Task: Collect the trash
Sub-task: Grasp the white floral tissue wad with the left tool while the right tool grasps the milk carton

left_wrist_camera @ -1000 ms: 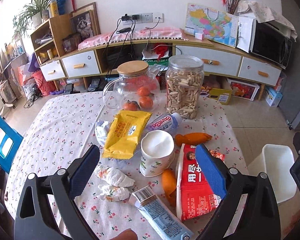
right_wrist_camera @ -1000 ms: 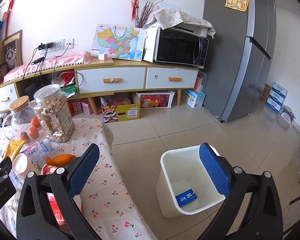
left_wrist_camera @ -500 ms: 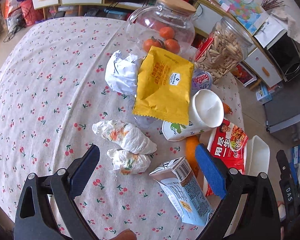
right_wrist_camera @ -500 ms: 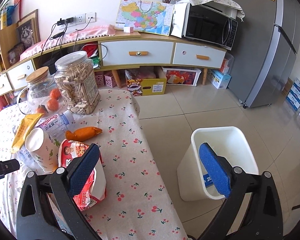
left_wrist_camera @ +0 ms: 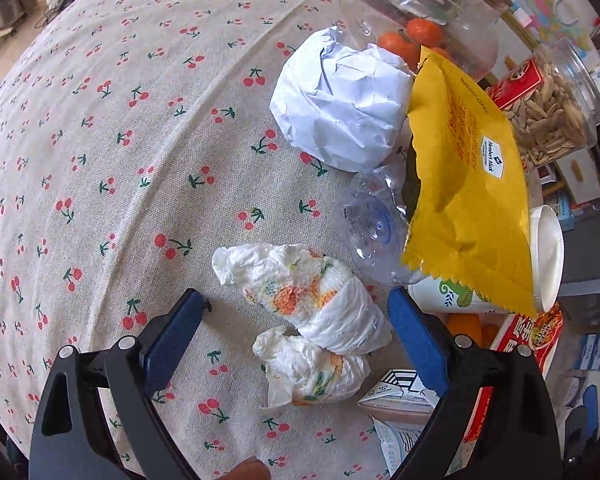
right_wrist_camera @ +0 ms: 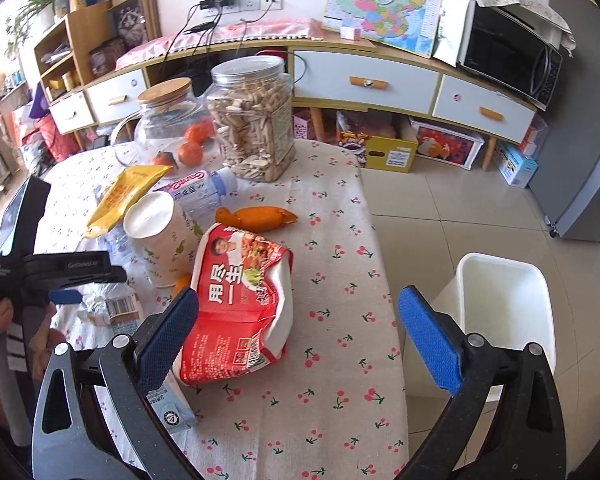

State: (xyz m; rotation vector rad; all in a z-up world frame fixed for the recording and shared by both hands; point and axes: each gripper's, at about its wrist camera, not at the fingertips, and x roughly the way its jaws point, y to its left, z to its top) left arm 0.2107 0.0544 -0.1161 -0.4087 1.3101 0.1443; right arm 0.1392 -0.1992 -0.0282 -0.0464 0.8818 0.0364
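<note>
Lowered: left gripper point(left_wrist_camera: 292, 334), jaws wide, empty, straddling crumpled tissues point(left_wrist_camera: 300, 286). Right gripper point(right_wrist_camera: 298, 326) wide, empty. Close squarely, pinching both.

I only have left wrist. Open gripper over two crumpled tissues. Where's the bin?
Observer: On the floor past the table's right edge, a white bin, seen from the right wrist.
Operator: Right gripper busy?
Observer: No, the right gripper is open and empty, above a red snack bag.
Operator: What's the clear crushed thing under the yellow packet?
Observer: A plastic bottle lying on its side; the right wrist shows its pink label.
</note>
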